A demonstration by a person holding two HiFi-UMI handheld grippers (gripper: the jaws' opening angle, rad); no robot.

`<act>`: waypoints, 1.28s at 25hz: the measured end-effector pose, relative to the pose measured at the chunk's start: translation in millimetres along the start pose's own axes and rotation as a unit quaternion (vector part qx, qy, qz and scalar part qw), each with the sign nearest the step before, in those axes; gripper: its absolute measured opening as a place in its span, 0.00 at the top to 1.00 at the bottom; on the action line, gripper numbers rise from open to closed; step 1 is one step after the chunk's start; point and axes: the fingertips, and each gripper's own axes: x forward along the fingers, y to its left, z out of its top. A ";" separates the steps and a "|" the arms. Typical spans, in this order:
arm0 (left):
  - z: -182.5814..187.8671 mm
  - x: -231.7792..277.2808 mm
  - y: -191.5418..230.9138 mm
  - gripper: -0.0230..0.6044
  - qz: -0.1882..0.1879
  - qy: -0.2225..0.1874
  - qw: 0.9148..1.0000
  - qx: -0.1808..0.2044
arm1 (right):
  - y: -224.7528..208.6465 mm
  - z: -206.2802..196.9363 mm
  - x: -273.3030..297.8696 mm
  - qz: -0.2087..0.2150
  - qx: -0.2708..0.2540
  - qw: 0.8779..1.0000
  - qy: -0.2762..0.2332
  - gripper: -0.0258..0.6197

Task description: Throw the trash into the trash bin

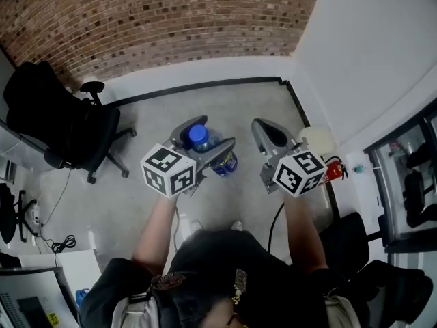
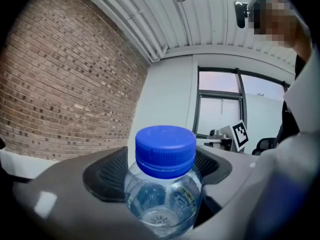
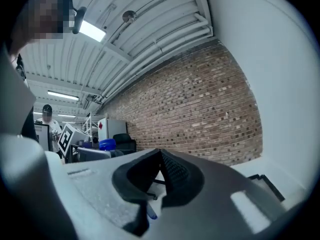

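A clear plastic bottle (image 1: 221,160) with a blue cap is clamped between the jaws of my left gripper (image 1: 205,142), held up over the grey floor. In the left gripper view the bottle (image 2: 164,194) fills the middle, and the left gripper (image 2: 161,160) presses on it from both sides just under the cap. My right gripper (image 1: 268,134) hovers beside it to the right, its jaws together. The right gripper view shows that gripper (image 3: 161,156) with its tips touching. A small blue-tipped bit lies low between the pads, and I cannot tell what it is. No trash bin is plainly recognisable.
A black office chair (image 1: 68,132) stands at the left by the brick wall (image 1: 171,19). A white round object (image 1: 318,141) and a red fire extinguisher (image 1: 333,170) sit by the right wall. Cables (image 1: 58,243) lie on the floor at the lower left.
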 end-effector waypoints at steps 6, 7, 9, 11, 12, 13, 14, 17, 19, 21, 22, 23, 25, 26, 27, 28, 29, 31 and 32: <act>-20.7 46.8 -51.7 0.32 -0.091 0.021 0.996 -0.005 | -32.2 -12.6 -65.1 -0.085 0.011 0.996 0.003 0.96; -23.5 54.4 -60.5 0.32 -0.103 0.024 0.994 -0.005 | -37.5 -13.8 -75.9 -0.097 0.011 0.995 0.002 0.96; -29.3 68.9 -77.3 0.32 -0.128 0.031 0.991 -0.006 | -48.1 -15.6 -97.3 -0.122 0.014 0.992 0.002 0.96; -35.9 83.7 -93.7 0.32 -0.153 0.040 0.987 -0.009 | -59.4 -17.2 -119.3 -0.149 0.018 0.989 0.002 0.96; -38.9 91.5 -101.6 0.32 -0.164 0.045 0.985 -0.010 | -65.7 -17.8 -129.6 -0.161 0.020 0.987 0.001 0.96; -41.6 99.5 -109.4 0.32 -0.175 0.049 0.983 -0.011 | -72.4 -18.2 -139.4 -0.172 0.023 0.985 0.000 0.96; -44.3 107.3 -117.5 0.32 -0.186 0.054 0.981 -0.012 | -79.0 -18.7 -149.1 -0.182 0.026 0.983 -0.002 0.96; -53.8 130.1 -143.0 0.32 -0.212 0.069 0.975 -0.010 | -97.8 -21.0 -178.3 -0.208 0.034 0.977 -0.010 0.96; -59.7 146.9 -160.1 0.32 -0.223 0.077 0.972 -0.008 | -112.3 -23.2 -198.2 -0.220 0.040 0.975 -0.015 0.96; -65.4 165.2 -177.6 0.32 -0.231 0.085 0.969 -0.002 | -130.3 -26.5 -218.5 -0.230 0.049 0.972 -0.020 0.96; -68.4 174.8 -186.1 0.32 -0.234 0.088 0.968 0.003 | -139.8 -28.1 -228.3 -0.235 0.054 0.970 -0.022 0.96; -71.7 184.4 -194.3 0.32 -0.237 0.091 0.967 0.007 | -149.1 -29.2 -237.5 -0.239 0.057 0.969 -0.024 0.96; -78.8 203.0 -208.2 0.32 -0.239 0.094 0.967 0.011 | -166.2 -30.7 -252.8 -0.244 0.061 0.968 -0.028 0.96; -82.3 211.7 -213.8 0.32 -0.238 0.095 0.967 0.010 | -174.2 -31.6 -259.2 -0.245 0.061 0.967 -0.028 0.96; -85.5 220.2 -218.7 0.32 -0.237 0.096 0.967 0.008 | -182.1 -32.7 -265.2 -0.245 0.061 0.967 -0.028 0.96; -88.4 228.4 -223.0 0.32 -0.237 0.097 0.967 0.007 | -189.9 -33.8 -270.8 -0.246 0.063 0.967 -0.028 0.96; -91.1 236.1 -226.8 0.32 -0.236 0.099 0.967 0.006 | -197.2 -34.9 -276.2 -0.247 0.065 0.966 -0.028 0.96; -95.9 249.7 -232.7 0.32 -0.236 0.104 0.966 0.005 | -210.6 -37.5 -285.9 -0.250 0.069 0.965 -0.027 0.96; -97.9 256.1 -234.8 0.32 -0.236 0.106 0.966 0.005 | -217.4 -38.6 -290.1 -0.252 0.072 0.965 -0.027 0.96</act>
